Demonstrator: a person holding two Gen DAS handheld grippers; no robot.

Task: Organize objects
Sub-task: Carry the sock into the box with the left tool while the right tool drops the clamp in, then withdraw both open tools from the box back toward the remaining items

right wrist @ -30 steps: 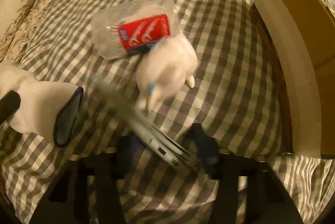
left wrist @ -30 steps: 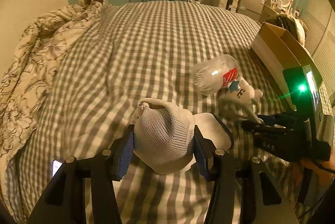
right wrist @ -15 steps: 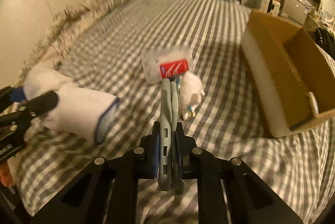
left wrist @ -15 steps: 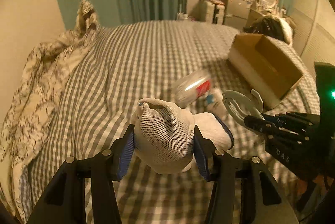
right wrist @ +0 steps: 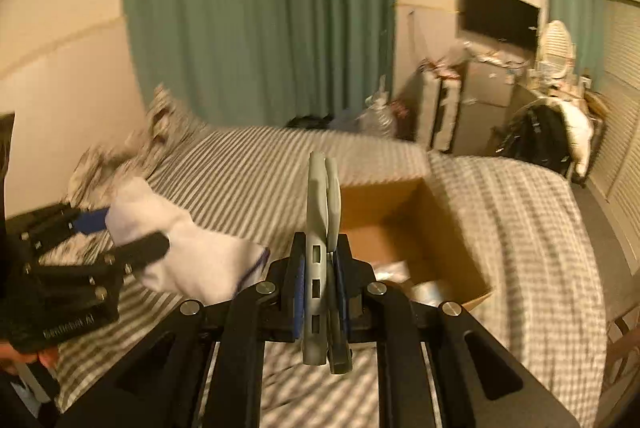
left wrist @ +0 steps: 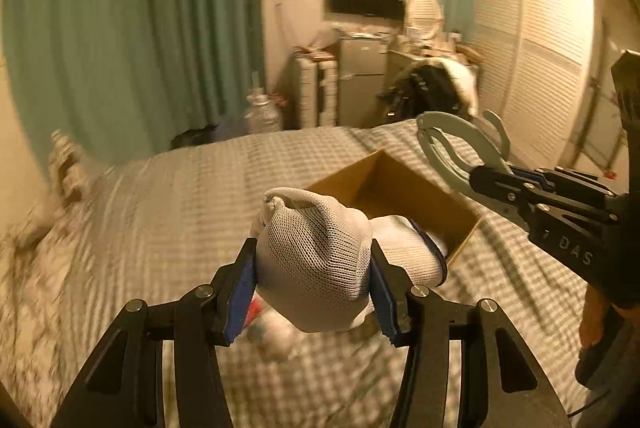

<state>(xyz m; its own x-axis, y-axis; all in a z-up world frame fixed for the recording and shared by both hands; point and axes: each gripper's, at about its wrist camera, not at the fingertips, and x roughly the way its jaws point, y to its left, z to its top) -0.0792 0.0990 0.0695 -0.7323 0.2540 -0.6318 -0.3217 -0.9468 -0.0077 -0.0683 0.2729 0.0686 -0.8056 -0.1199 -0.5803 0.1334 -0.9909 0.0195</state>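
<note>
Rolled white mesh-knit sock [left wrist: 316, 264] clamped between half-spread left gripper [left wrist: 314, 288] pads, pale grey plastic clip [right wrist: 322, 228] pinched in closed right gripper [right wrist: 320, 288], both aloft before open brown cardboard box [right wrist: 448, 228] on grey-checked bed [right wrist: 520, 228].

A white mesh sock [left wrist: 316, 260], rolled into a bundle with a dark-edged cuff, hangs above the checked bed [left wrist: 168, 204]. A pale grey clip [right wrist: 322, 228] stands on edge, its curved handles pointing far. An open cardboard box [right wrist: 432, 224] sits on the bed beyond both, on its right side.
</note>
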